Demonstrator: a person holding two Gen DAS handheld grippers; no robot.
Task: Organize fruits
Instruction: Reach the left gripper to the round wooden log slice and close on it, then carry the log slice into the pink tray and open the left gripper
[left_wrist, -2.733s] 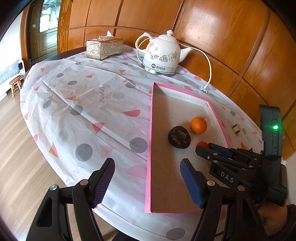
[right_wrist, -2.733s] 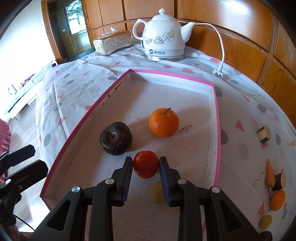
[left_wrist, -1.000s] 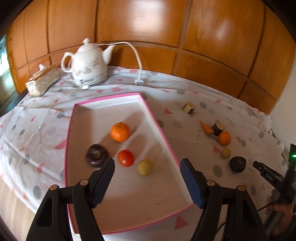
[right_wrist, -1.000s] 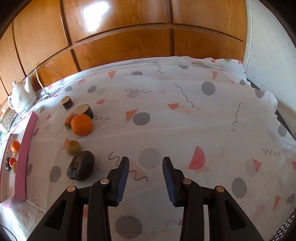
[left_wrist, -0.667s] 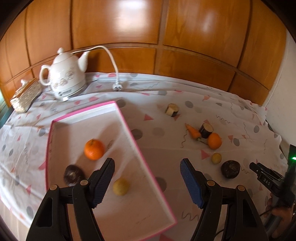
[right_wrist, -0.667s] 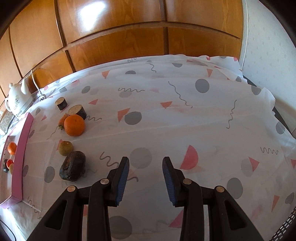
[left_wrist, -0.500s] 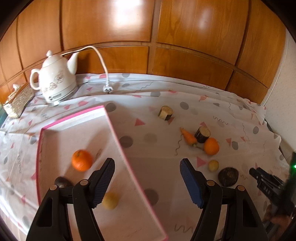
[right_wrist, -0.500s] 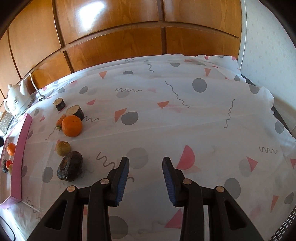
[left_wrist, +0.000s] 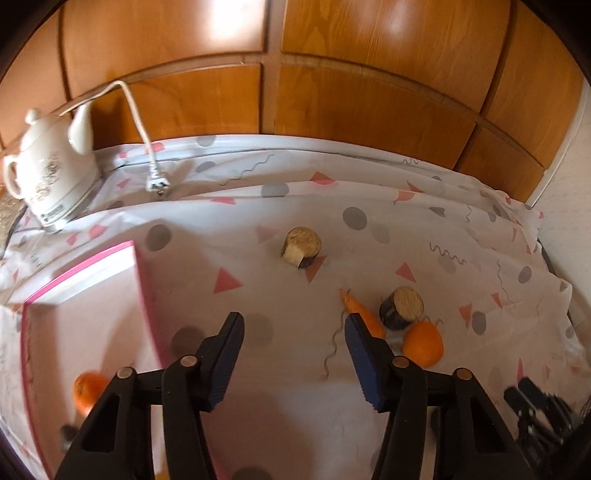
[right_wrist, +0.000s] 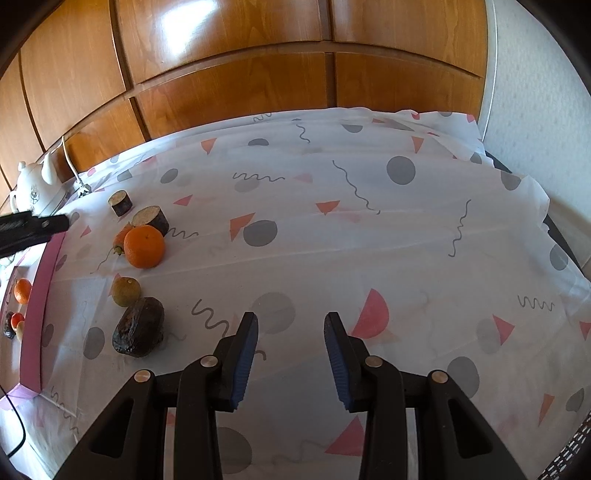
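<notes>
Both tools are hanging empty above the table with jaws wide apart: the left tool (left_wrist: 293, 334) over the patterned white tablecloth (left_wrist: 369, 229) beside the pink-rimmed cardboard tray (left_wrist: 79, 271), the right tool (right_wrist: 290, 334) well right of the fruits. Only the right view is showing the small greenish-yellow round fruit (right_wrist: 126, 291) and dark oblong avocado (right_wrist: 139, 326), its long axis running near-left to far-right. The slim orange carrot (left_wrist: 360, 312) is pointing far-left, beside the round orange mandarin (left_wrist: 423, 344).

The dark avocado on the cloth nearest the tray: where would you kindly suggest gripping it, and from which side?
Grip the dark avocado across its narrower middle, coming from above. It lies on its side, its long axis running towards the small green fruit, which sits close at its far end, so its flanks look freest.
</notes>
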